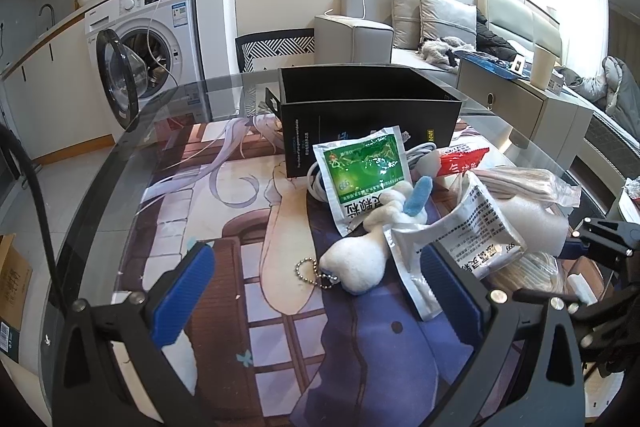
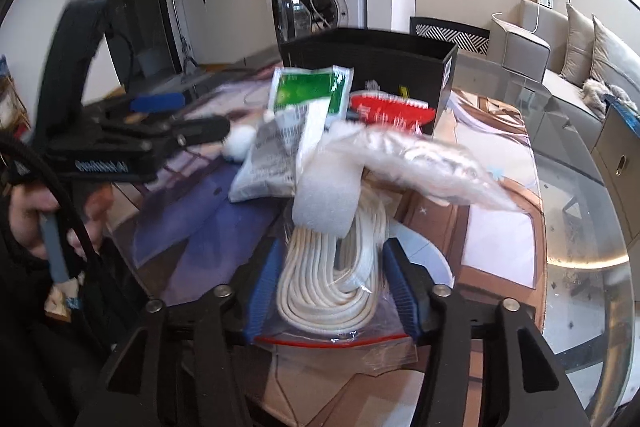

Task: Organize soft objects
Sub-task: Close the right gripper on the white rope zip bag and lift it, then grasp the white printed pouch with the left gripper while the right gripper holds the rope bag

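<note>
- Our right hand-held gripper point(image 2: 330, 287) has its blue pads pressed against both sides of a bagged coil of white cord point(image 2: 328, 283), so it is clamped on that bag.
- Just ahead of those fingers, a white foam block point(image 2: 326, 199) lies on top of the coil, and a clear bag of pale material point(image 2: 424, 163) stretches off to the right above it.
- Our left hand-held gripper point(image 1: 316, 291) is spread wide with nothing between its pads; its right finger point(image 1: 448, 287) is close beside the silver sachet point(image 1: 476, 239), though we cannot tell if they touch.
- Between the left gripper's fingers, slightly ahead, a white plush toy point(image 1: 362, 259) with a bead chain point(image 1: 312, 273) lies on the bench point(image 1: 168, 131); a blue fuzzy part point(image 1: 418, 197) sticks up at its far end.
- Beyond the plush, a green sachet point(image 1: 364, 171) leans over a white cable point(image 1: 320, 187), with a red packet point(image 1: 460, 163) to its right.
- Farthest ahead of both grippers stands an open black box point(image 1: 372, 119), with the pile just in front of it.
- The bench has a glass top over a printed mat point(image 1: 224, 211).
- Well beyond the bench we see a washing machine point(image 1: 156, 35) with its door open, and a sofa point(image 1: 400, 27) to the right.
</note>
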The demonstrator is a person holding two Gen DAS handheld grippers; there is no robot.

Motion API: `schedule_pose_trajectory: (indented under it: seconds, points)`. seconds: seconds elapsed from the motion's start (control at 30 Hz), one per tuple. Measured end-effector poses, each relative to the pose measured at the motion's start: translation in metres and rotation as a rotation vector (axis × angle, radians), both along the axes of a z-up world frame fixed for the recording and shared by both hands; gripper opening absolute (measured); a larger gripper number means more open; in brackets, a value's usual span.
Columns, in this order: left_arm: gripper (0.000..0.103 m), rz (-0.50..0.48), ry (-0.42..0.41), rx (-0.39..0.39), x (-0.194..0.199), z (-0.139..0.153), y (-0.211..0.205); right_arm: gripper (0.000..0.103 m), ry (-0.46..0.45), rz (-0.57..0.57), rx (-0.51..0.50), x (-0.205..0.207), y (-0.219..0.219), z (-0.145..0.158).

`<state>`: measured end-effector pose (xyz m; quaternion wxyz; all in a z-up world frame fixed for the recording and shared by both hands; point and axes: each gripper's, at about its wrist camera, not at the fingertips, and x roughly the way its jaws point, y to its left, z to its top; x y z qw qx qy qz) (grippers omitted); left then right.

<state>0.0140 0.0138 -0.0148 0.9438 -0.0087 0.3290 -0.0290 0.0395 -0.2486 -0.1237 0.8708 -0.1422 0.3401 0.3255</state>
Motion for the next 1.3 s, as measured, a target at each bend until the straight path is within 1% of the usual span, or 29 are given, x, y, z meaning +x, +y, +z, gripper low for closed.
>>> schedule_pose_trajectory:
  seconds: [0.03,0.1,0.13,0.17,0.2,0.27,0.37,0.5,0.67,0.8,0.97,1.17,1.3]
  points:
    - [0.103,0.000,0.002,0.000,0.000,0.000,0.000,0.057,-0.006,-0.005,-0.027,0.001,0.003,-0.004]
    - [0.103,-0.001,0.004,0.002,0.000,0.000,0.000,0.056,-0.030,-0.002,-0.039,-0.002,0.007,-0.005]
    - [0.103,-0.001,0.005,0.002,0.000,0.001,0.000,0.054,-0.030,-0.003,-0.036,-0.001,0.007,-0.005]
    - [0.103,0.000,0.005,0.001,0.001,0.001,-0.001,0.047,-0.036,0.000,-0.036,-0.002,0.008,-0.006]
    - [0.103,0.001,0.006,0.000,0.001,0.001,0.000,0.043,-0.043,0.006,-0.039,-0.003,0.008,-0.005]
    - [0.103,0.001,0.007,0.001,0.002,0.001,-0.001,0.039,-0.069,0.027,-0.043,-0.007,0.010,-0.006]
    - [0.103,0.004,0.004,-0.002,0.002,0.002,0.000,0.036,-0.080,0.051,-0.021,-0.012,0.011,-0.004]
    - [0.103,0.006,0.001,-0.005,0.002,0.004,0.001,0.036,-0.091,0.077,0.036,-0.017,0.010,0.006]
    - [0.103,0.007,-0.005,-0.009,0.000,0.006,0.002,0.036,-0.131,0.076,0.084,-0.023,0.007,0.020]
    - [0.103,0.007,-0.008,-0.015,-0.002,0.008,0.002,0.036,-0.166,0.060,0.117,-0.028,0.002,0.031]
    - [0.103,-0.001,-0.011,-0.019,-0.003,0.010,0.002,0.036,-0.203,0.012,0.151,-0.031,-0.013,0.043]
    - [0.103,-0.031,-0.011,-0.024,-0.004,0.011,-0.004,0.036,-0.229,-0.024,0.167,-0.031,-0.029,0.053]
    - [0.103,-0.084,-0.016,-0.010,-0.006,0.013,-0.015,0.036,-0.233,-0.042,0.175,-0.028,-0.036,0.055]
